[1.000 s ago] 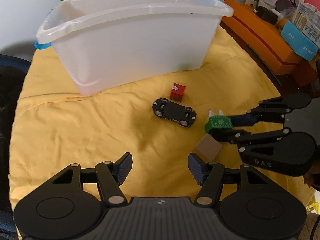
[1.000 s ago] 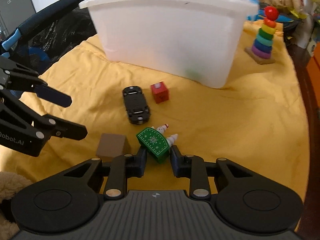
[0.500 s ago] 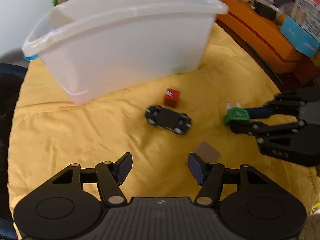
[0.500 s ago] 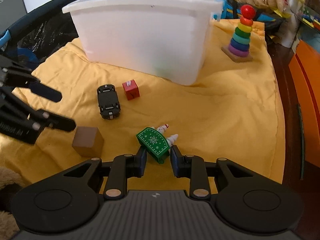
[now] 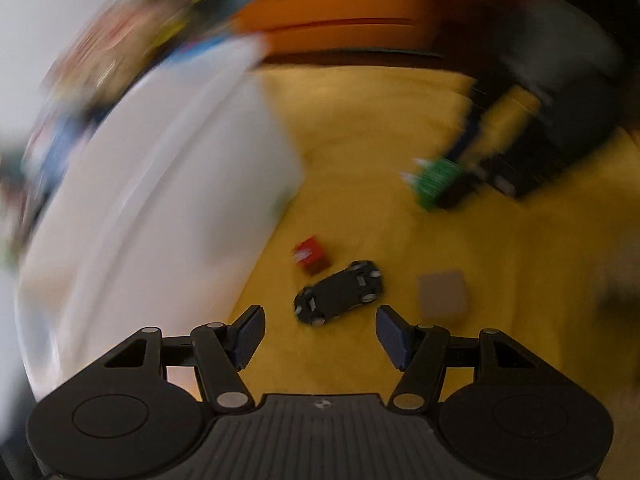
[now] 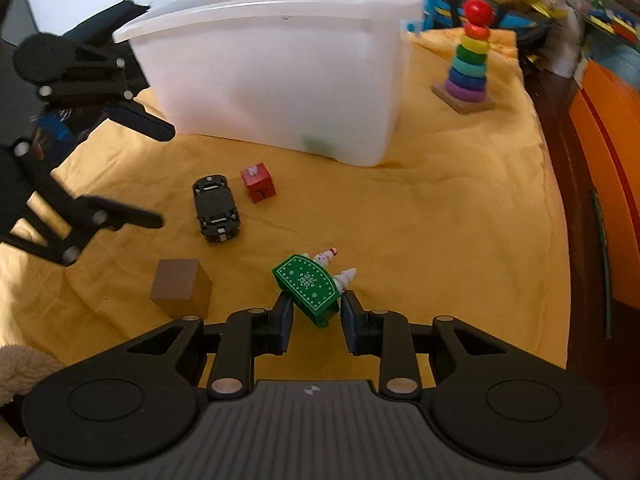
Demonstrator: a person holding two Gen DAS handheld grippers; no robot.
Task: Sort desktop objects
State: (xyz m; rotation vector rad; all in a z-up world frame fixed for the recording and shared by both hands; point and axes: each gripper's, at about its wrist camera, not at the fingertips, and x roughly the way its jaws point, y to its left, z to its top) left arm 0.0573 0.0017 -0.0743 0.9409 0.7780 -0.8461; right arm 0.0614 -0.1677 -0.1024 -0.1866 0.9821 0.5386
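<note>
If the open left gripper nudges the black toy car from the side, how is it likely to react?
The black toy car lies upside down, wheels up, so it would probably slide on its roof rather than roll. The yellow cloth looks soft and wrinkled, which may drag on it. It looks small and rigid, likely light.

The left gripper (image 5: 319, 334) has rolled sharply, so its view smears and the white bin (image 5: 160, 184) now leans along the left. The right gripper (image 6: 315, 317) has lifted the green toy (image 6: 308, 286) off the yellow cloth (image 6: 440, 220), farther from the brown block (image 6: 181, 284).
</note>
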